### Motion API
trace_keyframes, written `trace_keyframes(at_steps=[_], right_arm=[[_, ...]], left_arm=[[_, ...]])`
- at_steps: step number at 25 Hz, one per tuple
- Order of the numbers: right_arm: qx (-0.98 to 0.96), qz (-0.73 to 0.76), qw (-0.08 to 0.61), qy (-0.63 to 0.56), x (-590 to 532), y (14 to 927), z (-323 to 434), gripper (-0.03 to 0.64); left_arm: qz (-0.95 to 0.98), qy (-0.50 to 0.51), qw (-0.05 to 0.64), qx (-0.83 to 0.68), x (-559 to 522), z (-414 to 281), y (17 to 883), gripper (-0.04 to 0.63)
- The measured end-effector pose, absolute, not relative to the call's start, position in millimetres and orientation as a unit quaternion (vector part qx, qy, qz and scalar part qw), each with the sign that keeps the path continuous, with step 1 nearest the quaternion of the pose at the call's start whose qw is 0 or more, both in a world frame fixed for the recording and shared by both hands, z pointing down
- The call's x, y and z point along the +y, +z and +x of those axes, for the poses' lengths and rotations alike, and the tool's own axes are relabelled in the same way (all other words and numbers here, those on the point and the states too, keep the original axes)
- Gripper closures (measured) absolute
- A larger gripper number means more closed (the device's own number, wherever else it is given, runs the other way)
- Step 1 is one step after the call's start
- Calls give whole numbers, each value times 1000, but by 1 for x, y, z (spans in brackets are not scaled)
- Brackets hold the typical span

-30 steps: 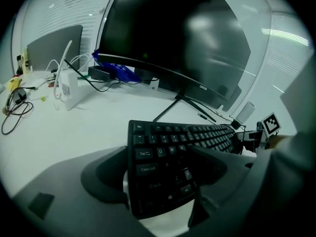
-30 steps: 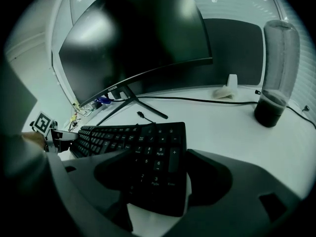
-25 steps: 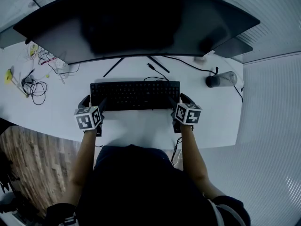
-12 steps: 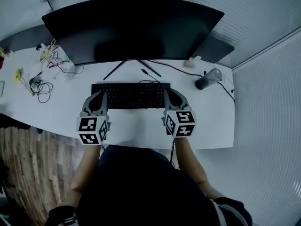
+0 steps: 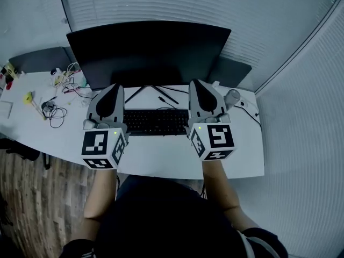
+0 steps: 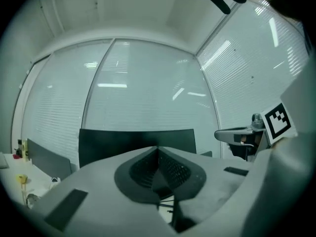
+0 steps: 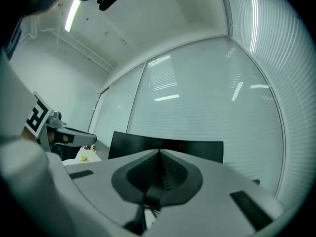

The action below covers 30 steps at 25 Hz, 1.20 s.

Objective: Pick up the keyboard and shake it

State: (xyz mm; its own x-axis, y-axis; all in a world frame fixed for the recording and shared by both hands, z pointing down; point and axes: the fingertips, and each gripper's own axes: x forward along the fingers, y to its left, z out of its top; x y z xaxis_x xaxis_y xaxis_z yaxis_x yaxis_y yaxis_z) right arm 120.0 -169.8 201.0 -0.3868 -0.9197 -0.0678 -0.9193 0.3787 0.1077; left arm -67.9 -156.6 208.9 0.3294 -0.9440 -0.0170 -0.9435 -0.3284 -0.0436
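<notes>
The black keyboard (image 5: 157,121) lies flat on the white desk (image 5: 161,155), in front of the monitor's stand. Both grippers are held up in the air above it, close to the head camera. My left gripper (image 5: 110,88) hangs over the keyboard's left end and my right gripper (image 5: 198,84) over its right end. Neither touches the keyboard. In the left gripper view the left gripper (image 6: 158,150) has its jaws pressed together with nothing between them. The right gripper (image 7: 159,153) looks the same in its own view.
A wide black monitor (image 5: 148,50) stands behind the keyboard. Tangled cables (image 5: 59,98) and small yellow items (image 5: 28,97) lie at the desk's left. A grey cylinder (image 5: 232,97) stands at the right. Blinds cover the walls; wooden floor (image 5: 32,198) shows at the lower left.
Both grippers were open at the keyboard's ends; they closed and rose off the desk toward the camera. The keyboard stayed on the desk. The head view has pulled back.
</notes>
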Motion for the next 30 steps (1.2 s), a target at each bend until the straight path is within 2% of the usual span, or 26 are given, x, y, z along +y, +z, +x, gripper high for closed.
trace_keyframes(at_steps=[5,30], right_arm=[[-829,552,-8,-92,-151,181,116,589],[-829,555,-11,-66,-157,199,129,590]], left_arm=[[-810,13,36,585,-139,-65,188,572],[-814,7,21,580,-138,-56,204,572]])
